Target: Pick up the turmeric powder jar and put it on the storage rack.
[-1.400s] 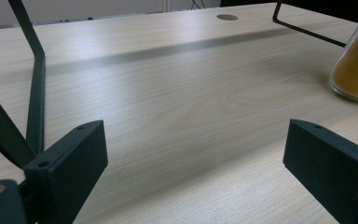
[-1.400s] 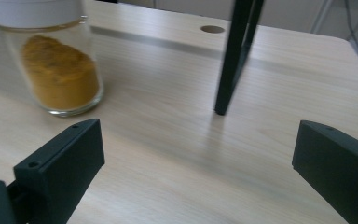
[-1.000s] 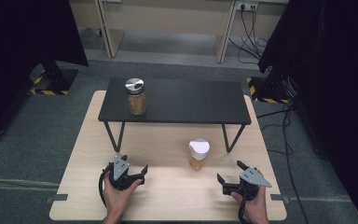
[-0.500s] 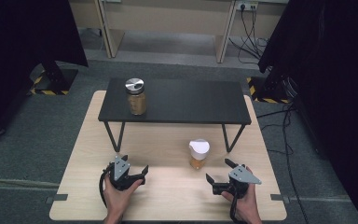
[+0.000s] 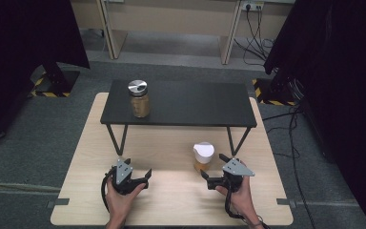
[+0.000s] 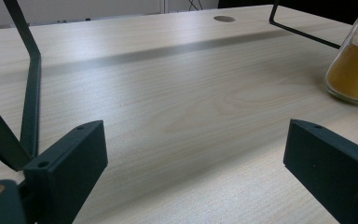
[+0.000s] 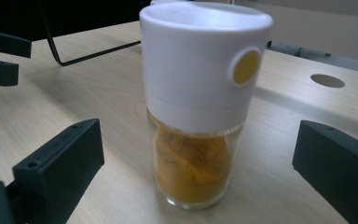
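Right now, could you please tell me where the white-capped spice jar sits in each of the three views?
High view: white-capped spice jar stands on the wooden table, right of centre, just ahead of the right gripper.
Left gripper view: upper right edge, partly cut off.
Right gripper view: centre, upright, beyond the open fingers.
Shared landmark: the black shelf's thin leg.

A pale wood-grain table (image 5: pixel 171 205) carries a matte black shelf (image 5: pixel 190 102) on thin black legs. A clear glass spice jar (image 7: pixel 200 140) holds orange-yellow powder under a white cap marked with one round yellow dot. A second jar (image 5: pixel 139 98) holds tan contents under a shiny silver lid. The grippers' jaws are black.
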A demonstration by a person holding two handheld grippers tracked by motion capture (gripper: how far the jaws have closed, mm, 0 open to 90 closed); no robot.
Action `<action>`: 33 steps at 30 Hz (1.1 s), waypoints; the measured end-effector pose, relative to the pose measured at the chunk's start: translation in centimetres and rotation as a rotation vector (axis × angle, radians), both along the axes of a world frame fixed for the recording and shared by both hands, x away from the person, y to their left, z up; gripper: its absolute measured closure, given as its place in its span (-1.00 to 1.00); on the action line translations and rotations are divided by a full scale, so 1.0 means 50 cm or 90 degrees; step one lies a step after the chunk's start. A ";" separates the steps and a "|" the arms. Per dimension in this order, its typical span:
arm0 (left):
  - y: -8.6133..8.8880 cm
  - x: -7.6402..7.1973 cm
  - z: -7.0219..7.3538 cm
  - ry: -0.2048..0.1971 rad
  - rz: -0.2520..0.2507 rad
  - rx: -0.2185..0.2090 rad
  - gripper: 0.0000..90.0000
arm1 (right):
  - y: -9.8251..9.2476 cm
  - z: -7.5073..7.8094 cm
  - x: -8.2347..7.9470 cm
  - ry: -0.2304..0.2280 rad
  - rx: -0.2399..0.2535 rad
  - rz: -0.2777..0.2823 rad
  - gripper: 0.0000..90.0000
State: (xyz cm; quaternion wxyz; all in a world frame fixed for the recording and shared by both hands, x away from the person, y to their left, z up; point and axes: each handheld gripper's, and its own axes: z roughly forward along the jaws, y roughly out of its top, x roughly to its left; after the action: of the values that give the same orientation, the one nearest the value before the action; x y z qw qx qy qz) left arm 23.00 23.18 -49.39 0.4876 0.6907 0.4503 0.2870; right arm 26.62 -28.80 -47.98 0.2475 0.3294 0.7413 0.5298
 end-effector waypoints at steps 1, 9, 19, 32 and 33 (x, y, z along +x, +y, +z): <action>0.000 0.000 0.000 0.000 0.000 0.000 -0.88 | 0.006 0.001 0.010 0.000 -0.001 0.004 -0.95; 0.001 0.001 0.000 0.001 -0.001 -0.001 -0.88 | 0.021 -0.005 0.045 0.005 -0.002 0.015 -0.83; 0.001 0.003 0.000 0.002 -0.003 -0.003 -0.88 | 0.024 -0.019 0.067 0.004 0.006 0.024 -0.49; 0.000 0.003 0.000 0.001 -0.004 -0.001 -0.88 | 0.025 -0.019 0.067 0.005 -0.001 0.027 -0.32; 0.000 0.003 0.000 0.001 -0.004 -0.002 -0.88 | 0.026 -0.018 0.064 0.003 -0.002 0.026 -0.32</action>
State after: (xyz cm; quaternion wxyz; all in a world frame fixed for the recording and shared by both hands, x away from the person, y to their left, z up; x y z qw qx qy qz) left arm 23.15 23.20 -49.39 0.4892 0.6914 0.4491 0.2845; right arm 29.84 -27.51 -48.86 0.2353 0.3151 0.7494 0.5327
